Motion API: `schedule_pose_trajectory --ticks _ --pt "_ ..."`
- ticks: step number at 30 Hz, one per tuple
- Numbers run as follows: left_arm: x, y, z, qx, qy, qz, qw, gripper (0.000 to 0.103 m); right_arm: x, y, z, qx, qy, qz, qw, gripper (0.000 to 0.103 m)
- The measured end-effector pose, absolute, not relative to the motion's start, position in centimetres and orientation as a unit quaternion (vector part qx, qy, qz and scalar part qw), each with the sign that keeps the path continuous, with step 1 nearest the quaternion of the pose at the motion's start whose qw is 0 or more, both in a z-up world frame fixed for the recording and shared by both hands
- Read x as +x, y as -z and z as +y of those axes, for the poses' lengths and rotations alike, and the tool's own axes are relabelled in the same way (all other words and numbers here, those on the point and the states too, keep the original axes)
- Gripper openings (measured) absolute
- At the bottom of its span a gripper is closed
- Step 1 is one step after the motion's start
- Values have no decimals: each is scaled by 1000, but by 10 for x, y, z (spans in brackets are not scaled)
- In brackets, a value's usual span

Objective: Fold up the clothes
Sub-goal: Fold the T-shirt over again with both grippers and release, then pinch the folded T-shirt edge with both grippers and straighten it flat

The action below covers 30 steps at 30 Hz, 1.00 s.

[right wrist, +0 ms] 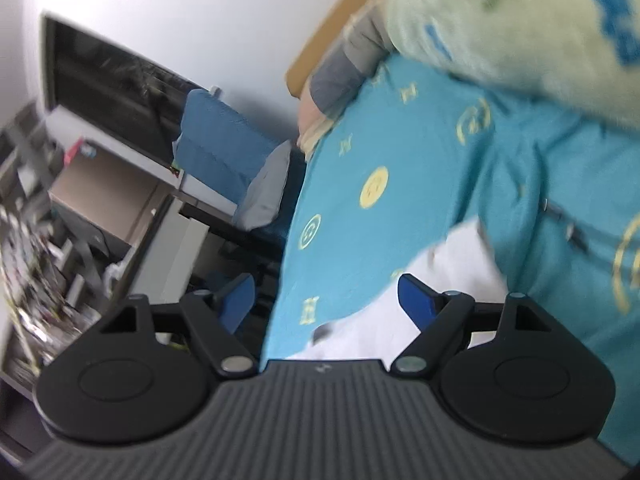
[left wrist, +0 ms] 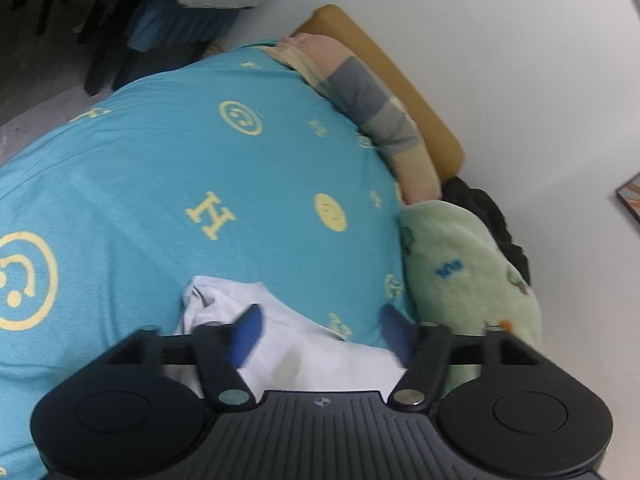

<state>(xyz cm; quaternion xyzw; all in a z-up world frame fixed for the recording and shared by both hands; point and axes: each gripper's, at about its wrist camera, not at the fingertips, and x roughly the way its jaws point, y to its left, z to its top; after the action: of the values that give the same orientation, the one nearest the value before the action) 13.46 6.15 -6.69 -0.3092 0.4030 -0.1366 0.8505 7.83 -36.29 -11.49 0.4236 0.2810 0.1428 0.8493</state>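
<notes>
The crumpled white cotton garment [left wrist: 304,344] lies on the turquoise patterned bedsheet [left wrist: 200,152], beneath my left gripper [left wrist: 320,332] and right gripper [right wrist: 326,300], both spread wide and apparently holding nothing. A grab could catch sheet too.

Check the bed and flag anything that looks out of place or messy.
The white garment lies bunched and rumpled on the teal bedspread, not flat for folding. Both the left gripper and the right gripper are open above it. A green fleece blanket sits heaped by the wall. Nothing looks spilled or damaged.
</notes>
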Motion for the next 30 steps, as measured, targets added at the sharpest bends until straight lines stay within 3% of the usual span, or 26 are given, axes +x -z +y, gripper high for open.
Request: schedule_pose_trajectory --ticks 5,8,10,12,15,19,26,30 --pt "142 78 46 -232 103 417 873 81 92 132 -355 331 -67 307 890 80" --pt "153 98 36 -177 73 436 879 74 104 149 -348 295 -48 334 894 70" --pt "155 101 34 -159 71 439 882 53 109 157 -341 276 -44 345 896 47" --pt "154 99 33 -149 74 435 885 37 106 157 -340 276 -50 341 897 25" --pt "151 95 32 -132 79 429 890 13 101 152 -338 278 -62 328 901 10" --pt "148 89 31 -113 85 418 897 7 94 132 -335 271 -77 293 914 9" --pt "145 58 39 -135 88 331 930 6 94 120 -337 283 -53 225 931 8" --pt "151 72 21 -69 82 327 939 8 119 148 -334 275 -14 290 916 11"
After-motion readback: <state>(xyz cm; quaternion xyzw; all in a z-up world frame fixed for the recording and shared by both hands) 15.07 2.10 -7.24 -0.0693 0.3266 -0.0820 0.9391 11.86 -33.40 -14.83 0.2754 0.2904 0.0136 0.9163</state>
